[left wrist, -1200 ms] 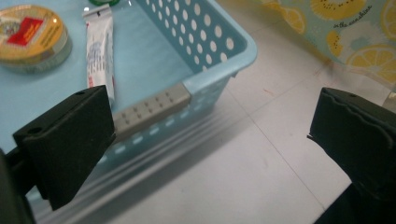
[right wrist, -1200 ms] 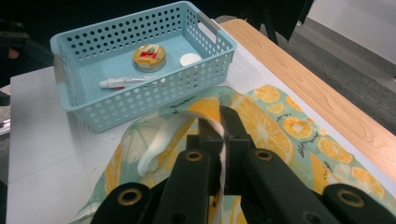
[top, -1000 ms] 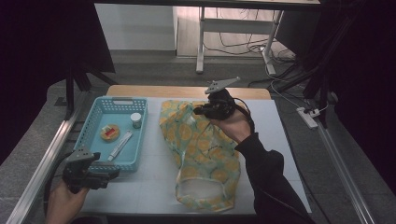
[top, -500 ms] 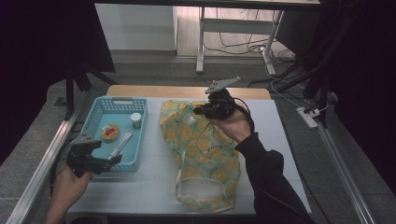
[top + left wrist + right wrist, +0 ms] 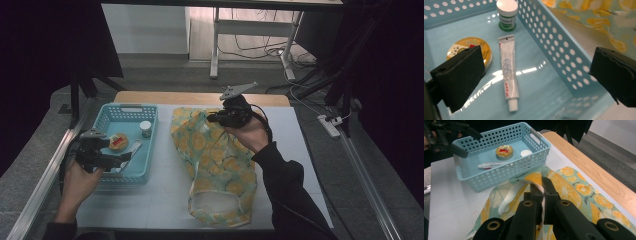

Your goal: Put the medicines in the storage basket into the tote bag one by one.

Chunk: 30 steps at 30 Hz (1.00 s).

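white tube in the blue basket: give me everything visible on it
The tube is a slim white squeeze tube, plastic or soft metal by its look, with faint blue and red print and a white screw cap. Its far end is crimped flat. It lies flat on the floor of the blue basket, between the round gold tin and the side wall, touching neither. The open left tongs hover above it.

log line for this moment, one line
left gripper: open, over basket, above tube | right gripper: shut on bag handle | bag: flat on table
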### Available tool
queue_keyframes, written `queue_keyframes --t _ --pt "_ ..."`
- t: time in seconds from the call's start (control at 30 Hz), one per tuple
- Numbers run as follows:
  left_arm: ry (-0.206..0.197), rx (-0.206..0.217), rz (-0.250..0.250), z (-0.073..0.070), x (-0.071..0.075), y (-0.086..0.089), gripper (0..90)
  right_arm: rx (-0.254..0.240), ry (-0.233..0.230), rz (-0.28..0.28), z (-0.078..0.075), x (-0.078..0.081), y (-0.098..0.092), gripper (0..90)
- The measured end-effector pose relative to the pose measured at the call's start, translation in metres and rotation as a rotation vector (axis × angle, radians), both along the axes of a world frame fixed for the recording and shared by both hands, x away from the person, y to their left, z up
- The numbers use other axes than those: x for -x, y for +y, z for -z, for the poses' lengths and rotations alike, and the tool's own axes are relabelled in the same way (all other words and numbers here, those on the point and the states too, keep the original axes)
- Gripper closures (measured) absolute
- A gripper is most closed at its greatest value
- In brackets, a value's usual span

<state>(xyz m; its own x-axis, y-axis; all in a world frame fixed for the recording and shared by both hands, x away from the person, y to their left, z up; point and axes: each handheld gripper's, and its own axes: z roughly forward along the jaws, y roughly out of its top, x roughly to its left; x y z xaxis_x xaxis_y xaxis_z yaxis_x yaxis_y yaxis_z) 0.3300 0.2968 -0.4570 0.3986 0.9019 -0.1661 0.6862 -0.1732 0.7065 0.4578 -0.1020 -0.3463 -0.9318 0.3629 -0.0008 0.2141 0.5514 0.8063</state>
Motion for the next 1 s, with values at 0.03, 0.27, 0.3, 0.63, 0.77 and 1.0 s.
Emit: queue_keyframes --t 0.03,0.27,0.3,0.63,0.77,1.0 --pt "0.001 0.001 -0.005 0.0 -0.003 0.0 0.0 -0.001 0.0 0.0 0.0 0.0 0.0 90.0" --pt "0.019 -0.011 -0.028 0.004 -0.024 0.006 0.0 0.001 0.0 -0.001 0.001 -0.001 0.0 90.0" --pt "0.024 -0.013 -0.032 0.005 -0.027 0.007 0.0 0.001 0.001 -0.001 0.001 -0.001 0.0 90.0" --pt "0.097 -0.087 -0.098 0.018 -0.058 0.016 0.0 -0.001 -0.001 -0.002 -0.001 0.0 0.0 90.0" --pt "0.133 -0.101 -0.102 0.024 -0.068 0.02 0.0 0.002 -0.003 -0.007 -0.001 0.0 0.001 90.0" --pt "0.178 -0.144 -0.118 0.035 -0.085 0.023 0.0 0.002 -0.002 -0.01 0.0 0.0 0.002 90.0"
